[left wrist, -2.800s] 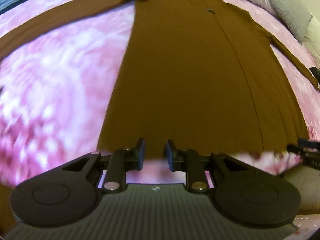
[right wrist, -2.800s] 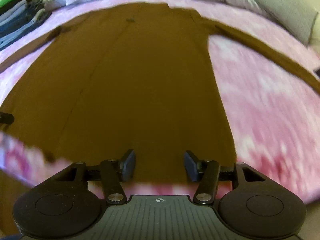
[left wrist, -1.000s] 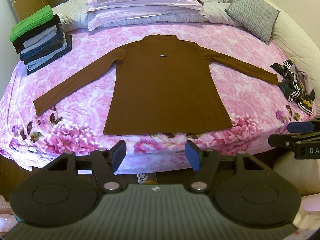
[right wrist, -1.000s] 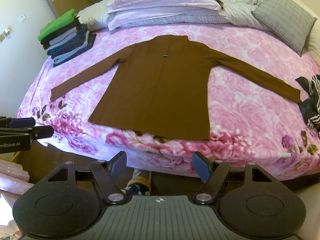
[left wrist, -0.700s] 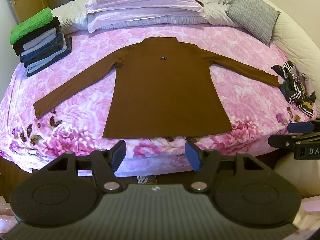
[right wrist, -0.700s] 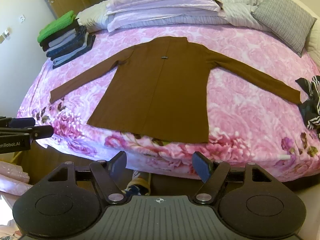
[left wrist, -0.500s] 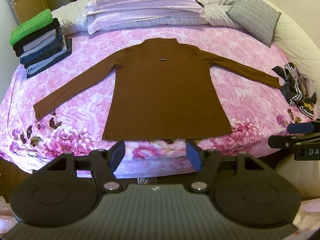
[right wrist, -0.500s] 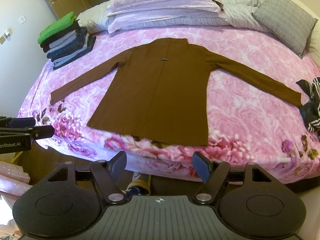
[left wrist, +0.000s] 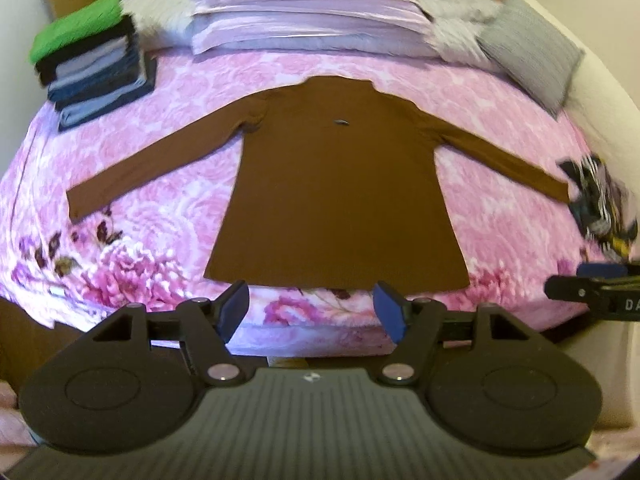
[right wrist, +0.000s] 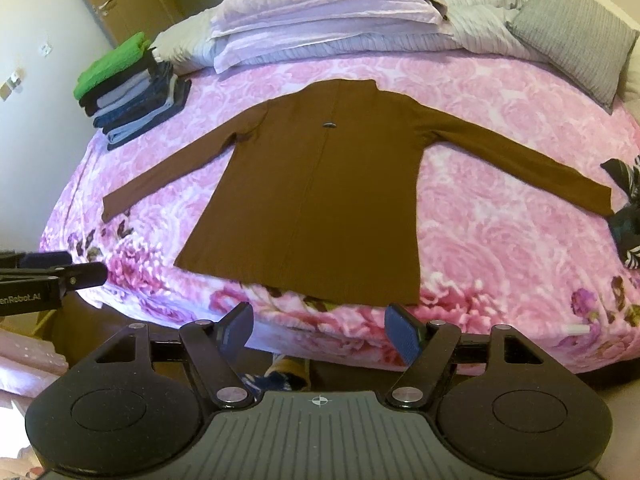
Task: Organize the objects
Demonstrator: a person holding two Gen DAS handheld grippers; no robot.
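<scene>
Left gripper (left wrist: 314, 310): jaws spread wide, holding nothing, touching nothing.
Right gripper (right wrist: 320, 330): jaws wide apart, empty.
Brown top (left wrist: 338, 196): flat on bedspread (left wrist: 168, 216), ahead of both grippers.

brown long-sleeved top (left wrist: 340, 196) (right wrist: 320, 200), plain, one small dark mark on the chest, lying on a pink bedspread (left wrist: 160, 208) (right wrist: 500, 240) printed with pale roses up top and deeper magenta blooms with dark leaves along the near edge. folded stack (left wrist: 92, 68) (right wrist: 132, 96): bright green on top, then black, grey and denim blues; pillows (left wrist: 308, 12) (right wrist: 332, 12) pale lilac, cushion (left wrist: 532, 56) (right wrist: 572, 32) grey fine check. crumpled cloth (left wrist: 600, 208) (right wrist: 628, 216) at the right edge black and white striped with some yellow; gripper pads blue on black fingers (left wrist: 234, 308) (right wrist: 404, 336).
</scene>
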